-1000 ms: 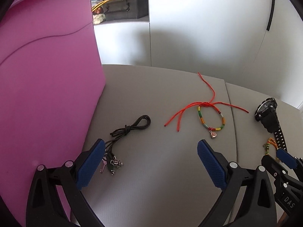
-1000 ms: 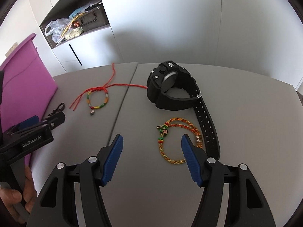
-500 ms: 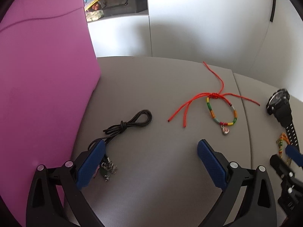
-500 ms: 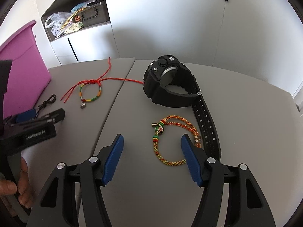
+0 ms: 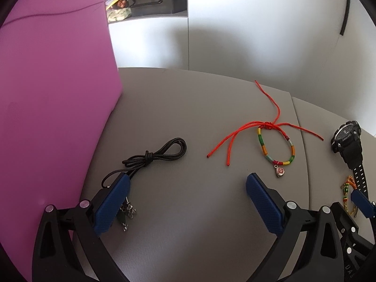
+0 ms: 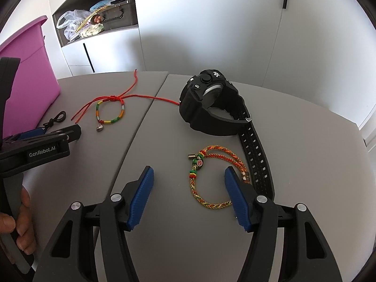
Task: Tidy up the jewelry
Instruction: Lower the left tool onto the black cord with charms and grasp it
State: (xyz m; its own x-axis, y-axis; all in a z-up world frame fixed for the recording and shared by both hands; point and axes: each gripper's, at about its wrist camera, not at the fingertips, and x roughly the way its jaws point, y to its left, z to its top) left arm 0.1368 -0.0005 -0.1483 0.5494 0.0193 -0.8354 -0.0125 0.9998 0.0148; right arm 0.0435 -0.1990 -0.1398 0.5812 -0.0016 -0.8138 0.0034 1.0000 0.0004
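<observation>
The left claw's (image 5: pixel 188 195) near blue finger (image 5: pixel 110 208) covered part of the black cord necklace (image 5: pixel 155 156), so its small pendants (image 5: pixel 127 212) showed only as a dim, unreadable cluster. In the left wrist view the purple bin (image 5: pixel 54 108) ran off the left and top edges. The braided bracelet (image 5: pixel 347 188) there was half hidden behind the right claw (image 5: pixel 363 203), and the black watch's (image 5: pixel 347 145) strap end was covered too. In the right wrist view the right finger (image 6: pixel 237 199) overlapped the bracelet's beads. The shelf clutter (image 6: pixel 91 23) was too small to identify. A hand (image 6: pixel 16 225) was cut by the left edge.
</observation>
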